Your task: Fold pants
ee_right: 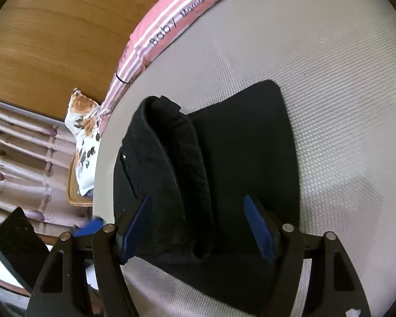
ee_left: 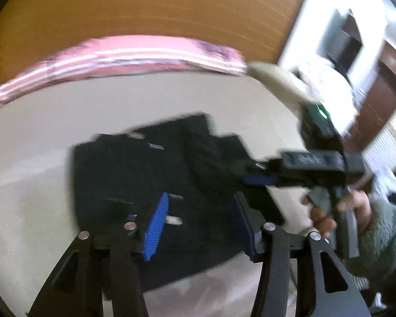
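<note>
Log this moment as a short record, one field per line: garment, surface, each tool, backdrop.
garment: black pants, folded into a compact stack, thick rolled edge on top
surface: pale textured mattress with pink striped border
left tool: open, above the pants, holding nothing
right tool: open, straddling the rolled edge
backdrop: wooden panel

The pants (ee_right: 224,153) are plain black. They lie on a pale grey woven-textured bed cover (ee_right: 330,79) edged by a pink cloth with white stripes (ee_right: 155,26). Gripper pads (ee_right: 258,227) are blue. A floral orange-and-white pillow (ee_right: 84,132) sits beside.
</note>
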Demonstrator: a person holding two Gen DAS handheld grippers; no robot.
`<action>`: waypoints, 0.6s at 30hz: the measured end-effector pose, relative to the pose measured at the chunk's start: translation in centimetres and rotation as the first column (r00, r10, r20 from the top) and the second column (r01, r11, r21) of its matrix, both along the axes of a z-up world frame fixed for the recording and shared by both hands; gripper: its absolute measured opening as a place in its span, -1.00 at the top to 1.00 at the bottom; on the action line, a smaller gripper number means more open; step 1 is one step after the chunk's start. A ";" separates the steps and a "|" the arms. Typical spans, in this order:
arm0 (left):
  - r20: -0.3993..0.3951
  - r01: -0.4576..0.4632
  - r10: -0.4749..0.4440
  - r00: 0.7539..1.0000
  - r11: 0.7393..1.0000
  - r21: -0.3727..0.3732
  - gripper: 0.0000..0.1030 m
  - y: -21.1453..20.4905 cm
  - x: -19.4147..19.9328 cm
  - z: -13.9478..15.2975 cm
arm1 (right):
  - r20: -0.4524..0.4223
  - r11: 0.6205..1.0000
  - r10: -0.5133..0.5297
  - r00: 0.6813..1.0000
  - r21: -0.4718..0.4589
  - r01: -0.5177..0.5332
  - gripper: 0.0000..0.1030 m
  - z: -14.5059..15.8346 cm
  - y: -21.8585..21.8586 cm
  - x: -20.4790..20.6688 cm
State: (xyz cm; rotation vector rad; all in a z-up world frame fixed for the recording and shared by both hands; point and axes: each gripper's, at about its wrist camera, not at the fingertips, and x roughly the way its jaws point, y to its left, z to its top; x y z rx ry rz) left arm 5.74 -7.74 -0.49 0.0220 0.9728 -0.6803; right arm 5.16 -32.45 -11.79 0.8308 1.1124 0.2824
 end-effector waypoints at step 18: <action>-0.074 -0.146 0.159 0.984 0.977 0.155 -0.08 3.4 3.9 -7.1 | 0.118 0.990 0.138 0.983 0.019 -0.141 0.16 -1.4 2.9 5.7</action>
